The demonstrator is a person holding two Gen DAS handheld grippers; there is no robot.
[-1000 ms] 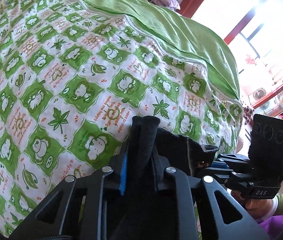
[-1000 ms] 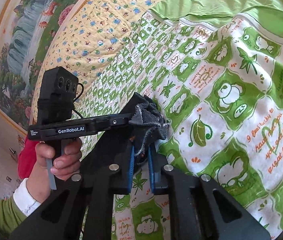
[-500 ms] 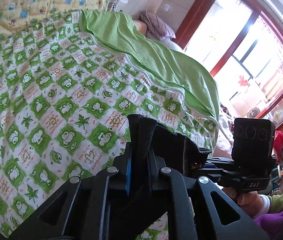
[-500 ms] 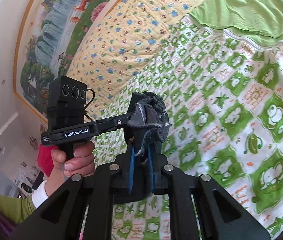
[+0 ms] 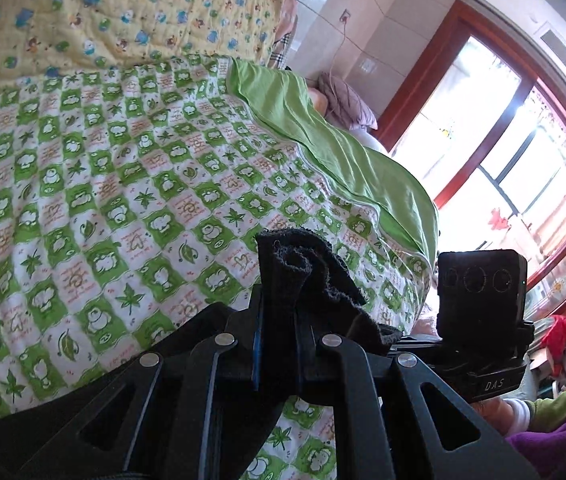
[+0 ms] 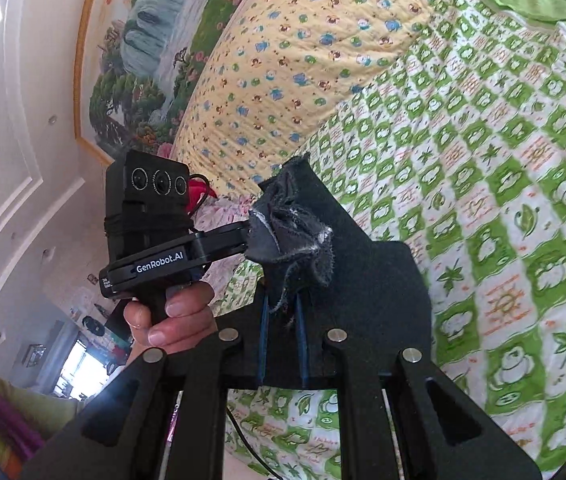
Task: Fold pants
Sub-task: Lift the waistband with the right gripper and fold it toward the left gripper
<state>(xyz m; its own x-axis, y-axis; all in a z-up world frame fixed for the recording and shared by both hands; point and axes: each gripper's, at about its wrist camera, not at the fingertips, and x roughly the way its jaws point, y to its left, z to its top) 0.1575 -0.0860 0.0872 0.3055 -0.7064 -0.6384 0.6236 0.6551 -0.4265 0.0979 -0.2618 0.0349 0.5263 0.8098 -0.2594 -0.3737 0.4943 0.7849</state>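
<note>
The pants are black cloth. In the left wrist view my left gripper [image 5: 279, 292] is shut on a bunched edge of the pants [image 5: 303, 276], held in the air above the bed. The cloth runs right toward the other gripper's body [image 5: 483, 320]. In the right wrist view my right gripper [image 6: 283, 280] is shut on a crumpled black wad of the pants [image 6: 295, 232], and more cloth [image 6: 383, 280] hangs behind it. The left gripper's body [image 6: 151, 232] is close on the left, held by a hand.
Below is a bed with a green-and-white checked quilt [image 5: 123, 200]. A plain green sheet [image 5: 323, 136] lies along its far side and a yellow patterned quilt [image 6: 283, 60] at the head. A window with a red frame [image 5: 483, 160] is at the right.
Both grippers have lifted upward and tilted back from the bed, with the pants still held. The quilt looks farther away, and more wall and window show.
</note>
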